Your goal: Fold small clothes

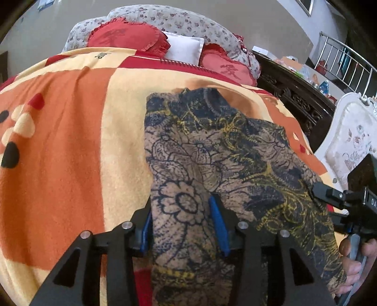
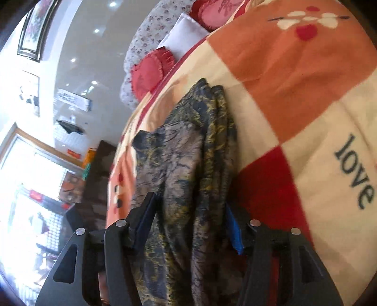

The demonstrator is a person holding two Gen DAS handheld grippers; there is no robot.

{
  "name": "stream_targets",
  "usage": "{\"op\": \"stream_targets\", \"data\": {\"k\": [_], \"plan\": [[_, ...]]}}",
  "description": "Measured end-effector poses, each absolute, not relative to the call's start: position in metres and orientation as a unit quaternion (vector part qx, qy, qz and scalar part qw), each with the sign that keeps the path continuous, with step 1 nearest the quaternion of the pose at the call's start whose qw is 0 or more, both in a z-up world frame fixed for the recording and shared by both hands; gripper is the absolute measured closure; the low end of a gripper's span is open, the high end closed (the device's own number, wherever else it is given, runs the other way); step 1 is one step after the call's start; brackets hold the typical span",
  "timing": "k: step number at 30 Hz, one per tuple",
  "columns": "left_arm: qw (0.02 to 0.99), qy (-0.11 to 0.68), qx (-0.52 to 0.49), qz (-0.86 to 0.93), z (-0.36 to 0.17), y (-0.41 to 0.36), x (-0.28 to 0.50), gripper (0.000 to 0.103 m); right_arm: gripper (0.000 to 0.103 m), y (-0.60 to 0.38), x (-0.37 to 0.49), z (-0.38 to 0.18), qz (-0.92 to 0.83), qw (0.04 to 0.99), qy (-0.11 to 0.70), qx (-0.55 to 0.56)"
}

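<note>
A patterned garment (image 1: 212,160), brown with dark blue and yellow floral print, lies on an orange, cream and red blanket (image 1: 70,141). My left gripper (image 1: 181,211) has its blue-padded fingers on either side of the garment's near part, with cloth between them. The other hand-held gripper (image 1: 339,195) shows at the garment's right edge. In the right wrist view the garment (image 2: 188,153) hangs in folds between the fingers of my right gripper (image 2: 190,211), over the blanket (image 2: 306,94). Whether either gripper pinches the cloth tight is unclear.
Red cushions (image 1: 127,37), a white pillow (image 1: 186,48) and a floral quilt (image 1: 179,21) lie at the head of the bed. A dark carved cabinet (image 1: 294,94) and a white chair (image 1: 353,131) stand to the right. A bright window (image 2: 30,176) is at left.
</note>
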State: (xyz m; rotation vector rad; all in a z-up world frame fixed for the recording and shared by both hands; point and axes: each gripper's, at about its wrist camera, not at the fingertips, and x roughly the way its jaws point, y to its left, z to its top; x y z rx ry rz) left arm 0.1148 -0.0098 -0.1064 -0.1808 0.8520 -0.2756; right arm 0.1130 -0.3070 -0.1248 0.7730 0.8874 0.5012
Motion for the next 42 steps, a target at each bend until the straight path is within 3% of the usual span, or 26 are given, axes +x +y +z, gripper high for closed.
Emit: {"op": "stream_targets", "data": {"k": [11,13,19,42], "plan": [[0.902,0.410,-0.068,-0.118,-0.100,-0.017,0.115,0.050,0.041,-0.289,0.120,-0.115,0.223,0.837,0.414,0.278],[0.907,0.407,-0.049,-0.101,-0.098,-0.022,0.114,0.047,0.053,-0.287,0.120,-0.122,0.211,0.843,0.423,0.257],[0.914,0.399,-0.010,-0.070,-0.096,-0.034,0.114,0.040,0.058,-0.278,0.113,-0.119,0.187,0.867,0.411,0.212],[0.914,0.399,-0.010,-0.065,-0.098,-0.034,0.119,0.036,0.059,-0.269,0.110,-0.115,0.165,0.877,0.412,0.185]]}}
